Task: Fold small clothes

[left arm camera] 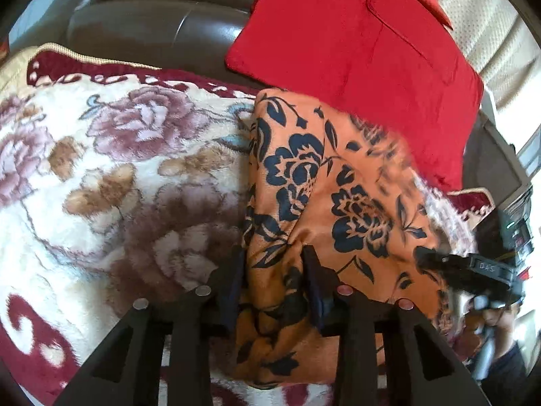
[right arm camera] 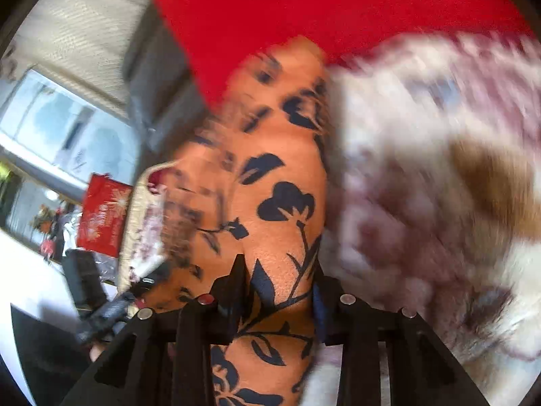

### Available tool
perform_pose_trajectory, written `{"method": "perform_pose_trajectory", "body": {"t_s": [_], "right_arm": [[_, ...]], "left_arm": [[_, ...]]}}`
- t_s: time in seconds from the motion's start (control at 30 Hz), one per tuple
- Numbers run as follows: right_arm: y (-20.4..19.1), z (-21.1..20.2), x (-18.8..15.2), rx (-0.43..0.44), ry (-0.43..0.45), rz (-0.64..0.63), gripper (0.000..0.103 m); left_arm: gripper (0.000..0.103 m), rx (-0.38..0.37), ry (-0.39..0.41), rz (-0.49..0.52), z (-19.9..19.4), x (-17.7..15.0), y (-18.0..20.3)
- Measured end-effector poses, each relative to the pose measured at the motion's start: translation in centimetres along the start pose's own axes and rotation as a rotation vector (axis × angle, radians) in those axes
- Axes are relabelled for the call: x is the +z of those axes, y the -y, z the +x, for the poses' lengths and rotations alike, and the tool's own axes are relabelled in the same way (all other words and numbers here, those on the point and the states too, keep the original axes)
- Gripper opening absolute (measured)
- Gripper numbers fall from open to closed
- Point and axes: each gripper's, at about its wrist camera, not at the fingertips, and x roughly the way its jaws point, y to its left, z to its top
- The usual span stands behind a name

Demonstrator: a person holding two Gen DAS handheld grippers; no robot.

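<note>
An orange garment with a black flower print (left arm camera: 338,182) lies bunched on a floral plush blanket (left arm camera: 101,155). My left gripper (left arm camera: 275,264) is shut on a fold at the garment's near edge, with cloth bunched between its fingers. My right gripper (right arm camera: 280,270) is shut on another part of the same garment (right arm camera: 280,203); that view is blurred by motion. The right gripper also shows at the right edge of the left wrist view (left arm camera: 429,260), touching the garment's right side.
A red cushion (left arm camera: 355,50) leans behind the garment against a dark brown leather sofa back (left arm camera: 152,23). In the right wrist view, a window (right arm camera: 64,128), a red bag (right arm camera: 101,216) and dark items on a white surface lie beyond the blanket's edge.
</note>
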Motion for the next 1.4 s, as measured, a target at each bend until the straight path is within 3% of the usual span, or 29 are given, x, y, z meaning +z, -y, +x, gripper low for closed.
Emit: {"method": "perform_pose_trajectory", "body": {"t_s": [0.03, 0.1, 0.13, 0.17, 0.23, 0.3, 0.37, 0.4, 0.43, 0.47, 0.6, 0.67, 0.7, 0.73, 0.77, 0.8, 0.87, 1.13, 1.4], "right_arm": [[-0.4, -0.2, 0.2, 0.006, 0.008, -0.008, 0.040], [-2.1, -0.9, 0.6, -0.006, 0.029, -0.058, 0.068], [-2.6, -1.3, 0.8, 0.001, 0.044, -0.074, 0.074], [-3.1, -1.7, 1.3, 0.005, 0.066, -0.086, 0.079], [-3.2, -1.7, 2.2, 0.004, 0.087, -0.079, 0.079], [-2.3, -0.7, 3.1, 0.007, 0.082, -0.042, 0.079], [-1.1, 1.4, 3.8, 0.017, 0.017, -0.009, 0.078], [-1.3, 1.8, 4.0, 0.004, 0.007, -0.036, 0.076], [-2.6, 2.0, 3.9, 0.014, -0.016, -0.087, 0.066], [-4.0, 1.8, 3.8, -0.005, -0.022, -0.134, 0.039], [-7.9, -0.9, 3.4, -0.085, 0.043, -0.308, 0.034], [-5.4, 0.6, 3.8, -0.146, 0.022, -0.250, 0.036], [-3.7, 1.6, 3.7, -0.165, -0.008, -0.199, 0.048], [-2.1, 2.3, 3.5, -0.145, -0.024, -0.128, 0.058], [-1.4, 1.6, 3.1, -0.072, 0.020, -0.083, 0.061], [-1.5, 0.9, 2.8, -0.055, 0.038, -0.077, 0.069], [-2.2, 0.1, 2.2, -0.030, 0.062, -0.088, 0.077], [-3.1, 0.9, 0.4, -0.015, 0.027, -0.085, 0.077], [-2.8, 2.2, 5.8, -0.063, 0.035, -0.075, 0.078]], "left_arm": [[0.037, 0.001, 0.002, 0.013, -0.3, 0.3, 0.3], [0.039, -0.028, 0.027, 0.047, -1.2, 1.3, 0.9], [0.042, -0.046, 0.036, 0.055, -1.4, 1.9, 1.0], [0.053, -0.067, 0.045, 0.055, -1.4, 2.9, 0.9], [0.070, -0.054, 0.058, 0.055, -0.9, 4.2, 0.9], [0.072, -0.063, 0.003, 0.047, 1.3, 5.2, 0.5], [0.063, -0.066, -0.126, -0.004, 5.1, 5.3, -0.6], [0.058, -0.079, -0.120, -0.026, 5.7, 5.3, -1.2], [0.034, -0.095, -0.108, -0.030, 5.4, 5.3, -1.4], [0.030, -0.130, -0.106, -0.031, 4.8, 5.4, -1.3], [0.027, -0.124, -0.060, 0.007, 3.8, 5.1, -0.5], [0.037, -0.131, -0.090, -0.046, 5.5, 4.6, -1.2], [0.040, -0.125, -0.079, -0.048, 5.9, 4.5, -1.1], [0.040, -0.104, -0.065, -0.030, 5.5, 4.4, -0.8], [0.043, -0.081, -0.065, -0.003, 4.9, 4.4, -0.3], [0.050, -0.061, -0.065, 0.017, 4.5, 4.3, 0.1], [0.053, -0.014, -0.058, 0.058, 3.8, 4.2, 0.5], [0.054, 0.061, -0.026, 0.108, 1.4, 2.0, 2.1], [0.055, 0.123, -0.001, 0.150, -0.1, 1.4, 3.8]]}}
